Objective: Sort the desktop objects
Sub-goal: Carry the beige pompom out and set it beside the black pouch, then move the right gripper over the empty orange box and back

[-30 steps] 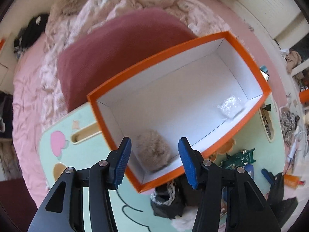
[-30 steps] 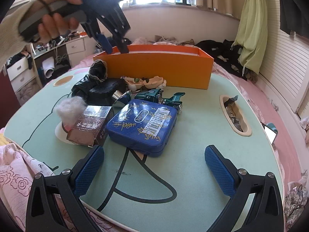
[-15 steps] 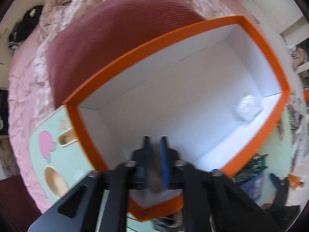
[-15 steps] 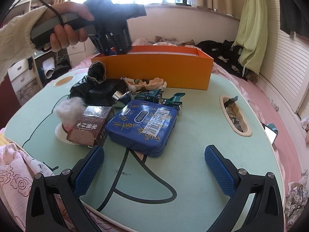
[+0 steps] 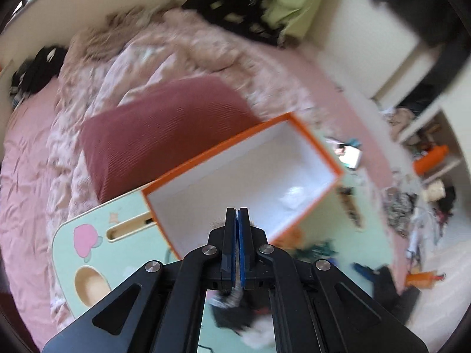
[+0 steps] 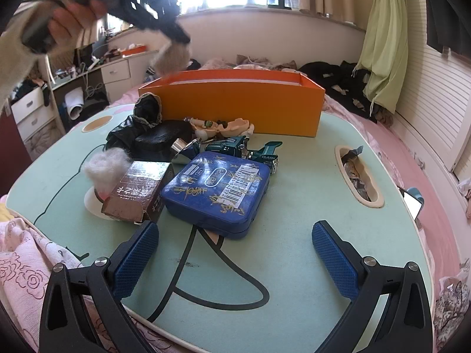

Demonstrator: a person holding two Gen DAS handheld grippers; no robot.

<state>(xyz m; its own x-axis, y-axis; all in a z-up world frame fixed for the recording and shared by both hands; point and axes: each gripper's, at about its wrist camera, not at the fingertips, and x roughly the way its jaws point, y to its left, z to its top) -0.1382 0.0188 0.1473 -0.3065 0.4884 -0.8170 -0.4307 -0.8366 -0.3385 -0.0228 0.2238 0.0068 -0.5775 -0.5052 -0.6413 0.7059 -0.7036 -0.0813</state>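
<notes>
Sorting stands at an early stage, judging by the layout. The orange box [image 6: 235,103] at the far edge of the green worktop [image 6: 294,206] is nearly bare: the left wrist view shows only one crumpled white item [image 5: 291,198] on its white floor, toward the right end.

Left tongs [image 5: 237,210]: pads pressed together, raised above the box's left end. A beige fluffy ball [image 6: 173,57] hangs under them in the upper left of the right wrist view, apparently pinched by a tuft. Blur prevents certainty. The ball is therefore above the box, not in it.

Right tongs [image 6: 234,231]: spread wide, nothing between them, low over the worktop's near edge.

Left to sort, clustered left of centre:
- blue tin [image 6: 217,188]
- brown carton [image 6: 138,188], touching the tin
- white fluff [image 6: 106,164]
- black bundle [image 6: 153,138]
- teal toy [image 6: 241,150]
- pale shell-shaped piece [image 6: 223,126], just in front of the box

The oval slot [image 6: 338,150] at the right holds wrappers.
</notes>
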